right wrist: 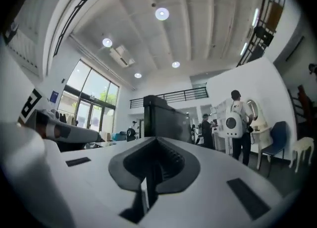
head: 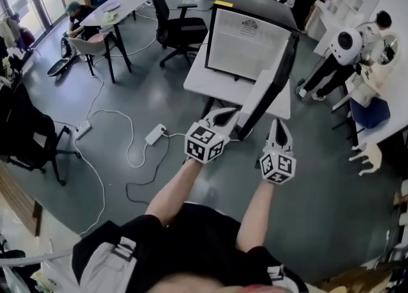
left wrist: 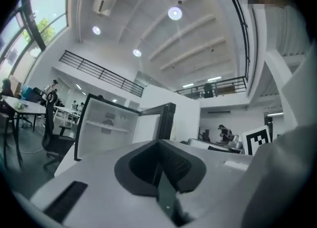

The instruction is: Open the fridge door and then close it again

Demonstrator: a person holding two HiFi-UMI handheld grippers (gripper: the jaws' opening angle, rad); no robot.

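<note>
A small black fridge [head: 245,43] stands on a white table [head: 207,85], its white inside facing me. Its door [head: 271,88] stands open, swung out toward me on the right. In the left gripper view the fridge [left wrist: 106,125] shows a shelf, with the door [left wrist: 166,120] edge-on beside it. In the right gripper view only a black side of the fridge [right wrist: 166,120] shows. My left gripper [head: 223,116] is shut and empty, just left of the door's free edge and apart from it. My right gripper [head: 278,127] is shut and empty, right of the door. Both the left gripper [left wrist: 161,145] and the right gripper [right wrist: 151,142] point level.
Cables and a power strip [head: 155,134] lie on the floor to the left. A black office chair [head: 178,27] and a desk with a seated person [head: 80,18] are at the back left. A person with a white backpack [head: 347,50] stands by a table at the right.
</note>
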